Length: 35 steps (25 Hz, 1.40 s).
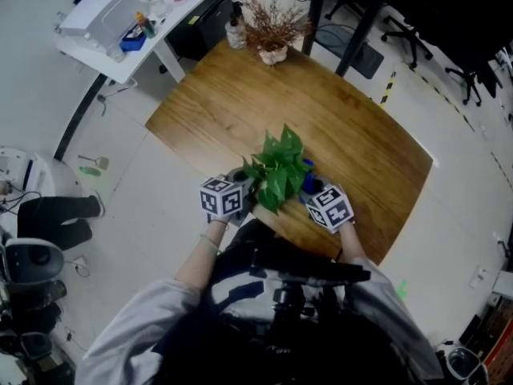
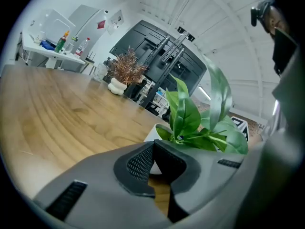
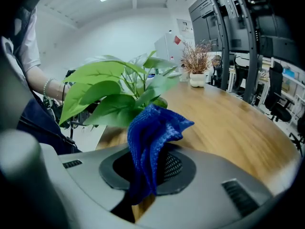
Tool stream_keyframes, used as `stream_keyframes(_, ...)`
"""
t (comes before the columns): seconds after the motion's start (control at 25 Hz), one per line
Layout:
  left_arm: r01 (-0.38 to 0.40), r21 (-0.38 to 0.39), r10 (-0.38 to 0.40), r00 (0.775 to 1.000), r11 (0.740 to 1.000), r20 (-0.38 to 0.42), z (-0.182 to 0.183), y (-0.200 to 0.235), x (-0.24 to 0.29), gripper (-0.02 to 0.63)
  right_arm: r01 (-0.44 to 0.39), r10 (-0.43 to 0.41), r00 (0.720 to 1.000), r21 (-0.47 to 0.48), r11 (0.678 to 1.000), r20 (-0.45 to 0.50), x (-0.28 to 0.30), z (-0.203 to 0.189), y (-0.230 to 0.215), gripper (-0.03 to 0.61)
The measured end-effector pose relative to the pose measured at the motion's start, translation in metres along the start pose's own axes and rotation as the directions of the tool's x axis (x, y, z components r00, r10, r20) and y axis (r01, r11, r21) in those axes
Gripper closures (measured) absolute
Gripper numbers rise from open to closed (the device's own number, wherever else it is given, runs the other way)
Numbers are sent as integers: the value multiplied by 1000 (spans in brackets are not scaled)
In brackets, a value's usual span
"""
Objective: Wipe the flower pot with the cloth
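Note:
A white flower pot [image 2: 153,133] with broad green leaves [image 1: 279,167] stands near the front edge of the wooden table [image 1: 337,111]. In the head view the leaves hide the pot. My left gripper [image 2: 153,146] is at the pot's left side, its jaws shut with the tips on the pot's near wall and rim. My right gripper [image 3: 148,162] is at the plant's right, shut on a crumpled blue cloth [image 3: 153,130] that sticks up beside the leaves [image 3: 107,97]. From above, the cloth [image 1: 308,185] shows between the leaves and the right gripper [image 1: 311,191].
A dried plant in a white vase [image 1: 272,48] and a bottle [image 1: 235,32] stand at the table's far end. A white side table [image 1: 112,50] with small items is at the back left. Black desk legs and chairs stand beyond the table.

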<state>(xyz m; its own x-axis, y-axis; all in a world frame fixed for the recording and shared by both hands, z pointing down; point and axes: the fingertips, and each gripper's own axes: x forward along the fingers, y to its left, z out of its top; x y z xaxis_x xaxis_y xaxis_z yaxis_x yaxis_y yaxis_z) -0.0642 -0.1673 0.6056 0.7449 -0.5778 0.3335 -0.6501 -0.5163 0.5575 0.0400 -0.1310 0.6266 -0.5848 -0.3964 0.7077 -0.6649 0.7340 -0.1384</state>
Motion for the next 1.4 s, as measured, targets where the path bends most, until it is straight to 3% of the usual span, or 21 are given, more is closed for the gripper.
stream_keyframes(0.4,-27,-8,27,999,1000,-43,6,24,15,609,14,-16,993,-20,1000,-116,26,-10,17,495)
stream_keyframes(0.6,-31,-40,30,999,999,-25,7,28,14,609,24,-21,995,25,999,-95,20,-11,12,496)
stream_keyframes(0.92,-32,-40,34,998,999,53,21,27,4,609,129,-128,992,94,987,-23,-13,-1,-46,497)
stream_keyframes(1.04,-11,-42,14,997,999,75,28,25,7,609,108,-109,994,58,992,18,-9,20,-56,496)
stream_keyframes(1.2,15,-34,-12,997,999,73,33,20,13,609,25,-24,998,-6,1000,59,1,43,-47,495)
stream_keyframes(1.4,12,-49,-9,997,999,74,32,26,18,610,-8,9,999,-18,1000,54,4,42,-34,496)
